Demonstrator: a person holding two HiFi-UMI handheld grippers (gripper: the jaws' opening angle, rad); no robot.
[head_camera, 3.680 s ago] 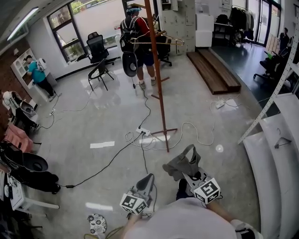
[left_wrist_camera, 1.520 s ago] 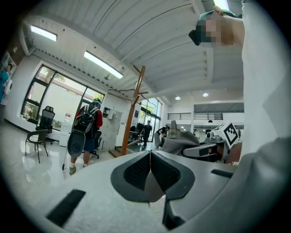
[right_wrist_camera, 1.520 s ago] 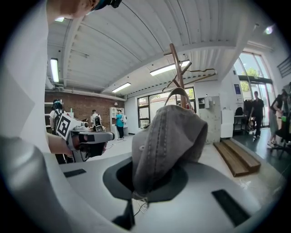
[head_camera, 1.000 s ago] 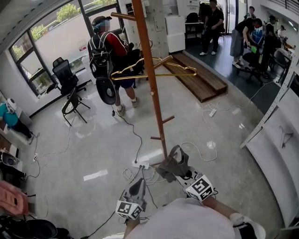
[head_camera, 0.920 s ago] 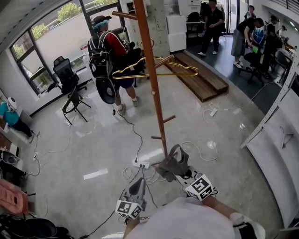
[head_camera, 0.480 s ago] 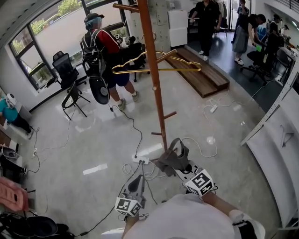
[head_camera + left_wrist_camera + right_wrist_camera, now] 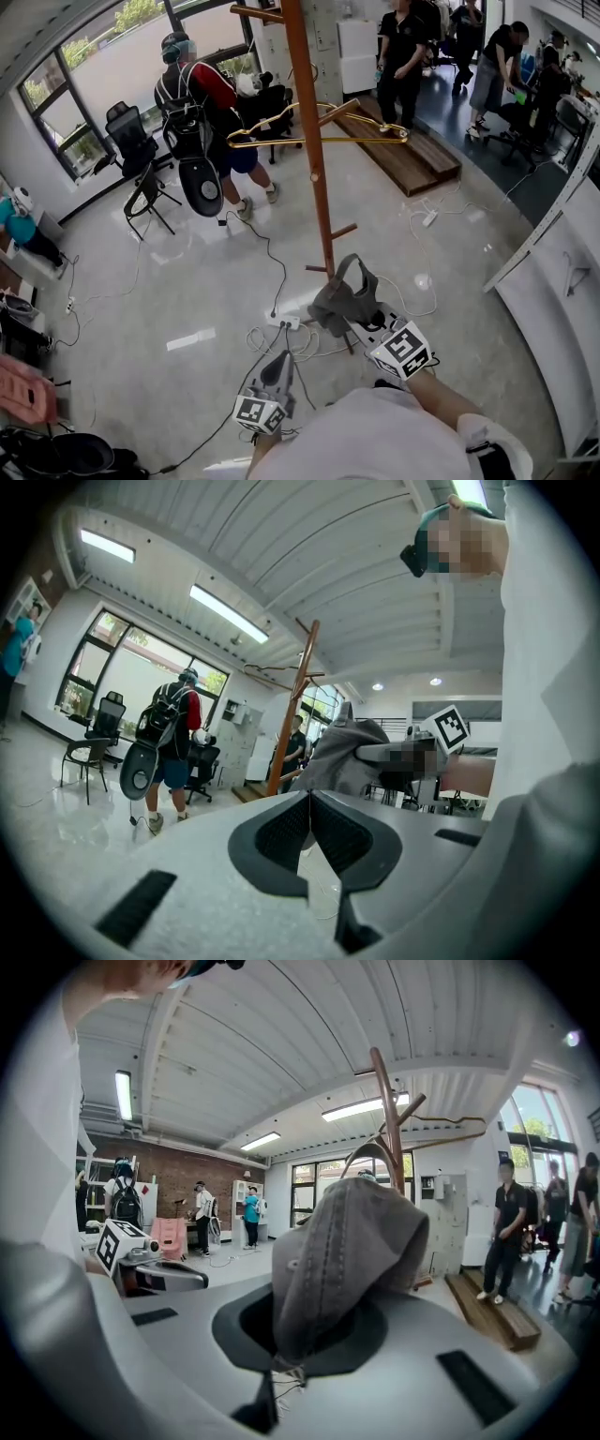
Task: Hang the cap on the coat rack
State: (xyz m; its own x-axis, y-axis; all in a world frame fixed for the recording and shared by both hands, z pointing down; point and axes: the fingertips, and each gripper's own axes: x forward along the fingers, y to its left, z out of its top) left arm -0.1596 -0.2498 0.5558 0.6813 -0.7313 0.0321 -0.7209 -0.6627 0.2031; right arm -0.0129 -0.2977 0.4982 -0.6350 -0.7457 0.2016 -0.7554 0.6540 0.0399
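The right gripper (image 7: 360, 324) has its jaws clenched on the edge of a grey fabric cap (image 7: 345, 298). The cap's crown stands up from them, with its strap loop on top. The cap is off the floor, low down in front of the brown wooden coat rack (image 7: 317, 178), under the lowest short pegs. Whether it touches the pole cannot be told. In the right gripper view the cap (image 7: 349, 1251) covers the lower part of the rack's pole (image 7: 385, 1101). A gold wire hanger (image 7: 272, 143) hangs on an upper peg. The left gripper (image 7: 283, 362) is held lower, apart from the cap, with its jaws (image 7: 307, 829) closed together on nothing. White cables (image 7: 277, 339) lie looped on the glossy pale floor (image 7: 187, 281) near the rack's foot.
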